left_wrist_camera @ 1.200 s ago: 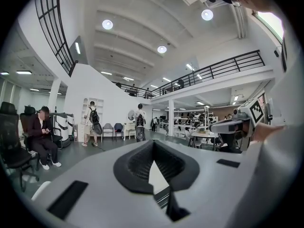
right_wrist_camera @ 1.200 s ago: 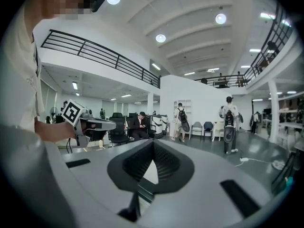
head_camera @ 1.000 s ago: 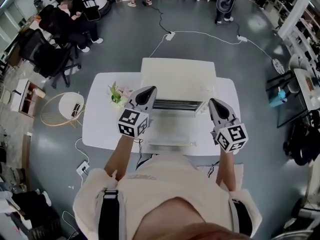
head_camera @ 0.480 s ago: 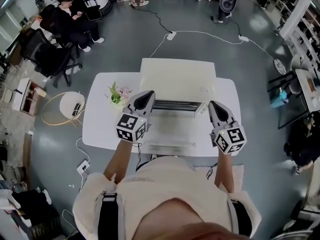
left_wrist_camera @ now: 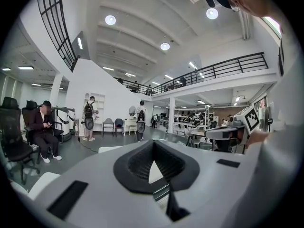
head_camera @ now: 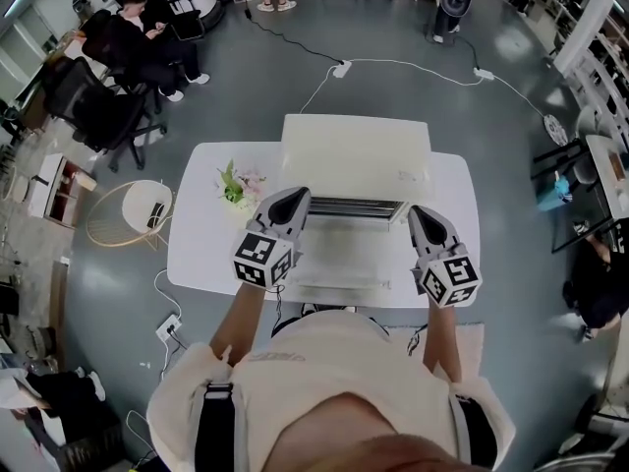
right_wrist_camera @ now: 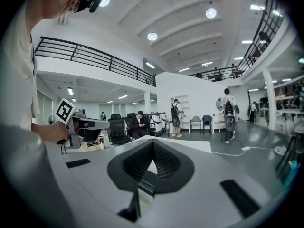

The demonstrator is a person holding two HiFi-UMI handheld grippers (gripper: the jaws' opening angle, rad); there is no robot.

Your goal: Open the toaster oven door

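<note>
Only the head view shows the cream boxy toaster oven (head_camera: 356, 150) clearly – just ahead, between the left gripper (head_camera: 293, 197) and right gripper (head_camera: 421, 214). Both have their jaws pressed together, empty. Its door (head_camera: 339, 254) – hard to read – seems folded down.

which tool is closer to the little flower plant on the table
Left. The left tool is just right of the flower plant, close beside it. The right tool is at the far side of the toaster oven front.

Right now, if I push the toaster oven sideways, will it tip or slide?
Probably slide, not tip: the toaster oven is a wide, flat-topped box on a smooth white table. It looks bulky, so likely heavy.
</note>
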